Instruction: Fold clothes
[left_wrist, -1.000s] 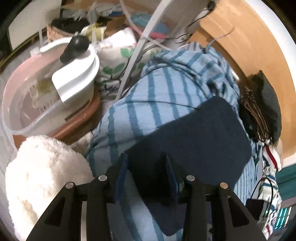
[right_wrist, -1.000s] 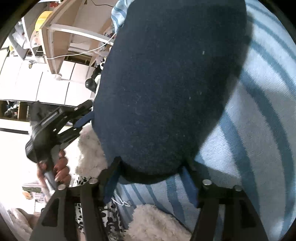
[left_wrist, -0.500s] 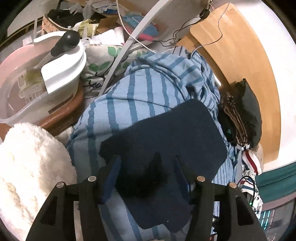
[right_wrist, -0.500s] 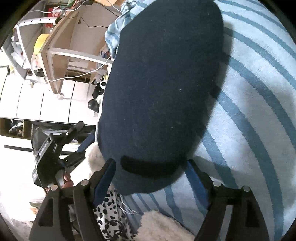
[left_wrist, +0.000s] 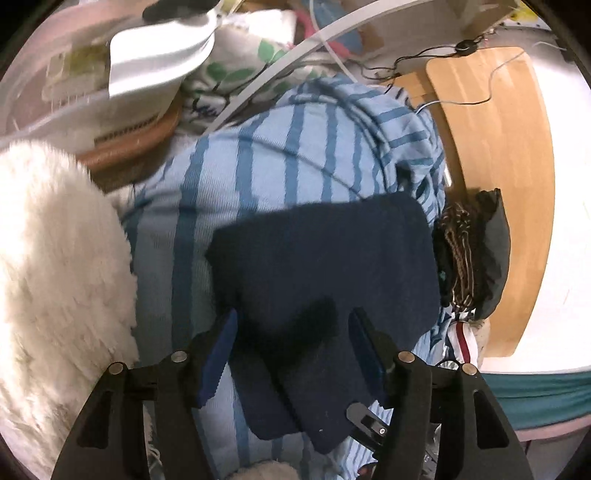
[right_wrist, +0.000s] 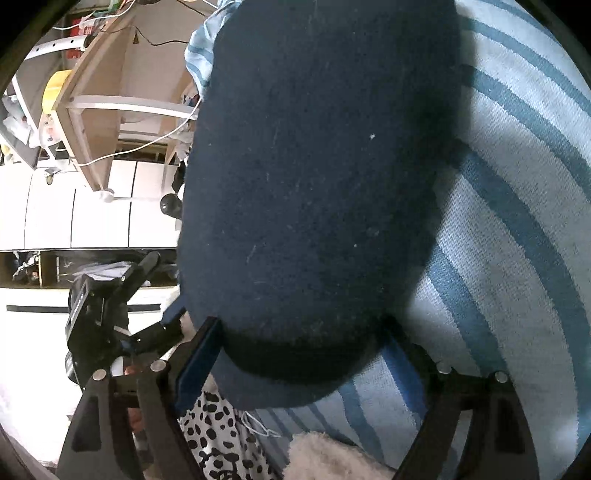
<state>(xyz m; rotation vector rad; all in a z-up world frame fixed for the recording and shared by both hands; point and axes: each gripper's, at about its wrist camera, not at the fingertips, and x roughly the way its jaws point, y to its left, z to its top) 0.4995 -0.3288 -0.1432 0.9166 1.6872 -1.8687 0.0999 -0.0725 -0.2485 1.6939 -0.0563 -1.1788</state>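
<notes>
- The folded navy cloth (left_wrist: 321, 258) lies flat on a blue-striped garment (left_wrist: 288, 155), which spreads beneath it on all sides.
- The left gripper (left_wrist: 291, 343) has its 2 fingers (left_wrist: 218, 354) released and standing clear on either side of the cloth's near edge; its jaws have just been opening, and the cloth sits between them without being pressed.
- The right gripper (right_wrist: 299, 350) is likewise let go, jaws just opened wider; the cloth's rounded near end fills the gap, yet the blue pads (right_wrist: 195, 362) do not pinch it.
- From the right wrist view the left gripper (right_wrist: 110, 314) shows at the cloth's far side, half hidden behind the navy edge; a bit of hand beneath it is mostly covered.
- A fluffy white textile (left_wrist: 55, 277) is cut off at the left edge; a spotted black-and-white fabric (right_wrist: 214, 432) peeks out under the cloth.
- A dark bundle (left_wrist: 472, 254) beside a wooden board (left_wrist: 498, 166) is too shadowed to identify.
- The clear plastic tub (left_wrist: 40, 85) with a white lid (left_wrist: 162, 55) is blurred, and the label inside it cannot be read.
- No writing is legible anywhere.
</notes>
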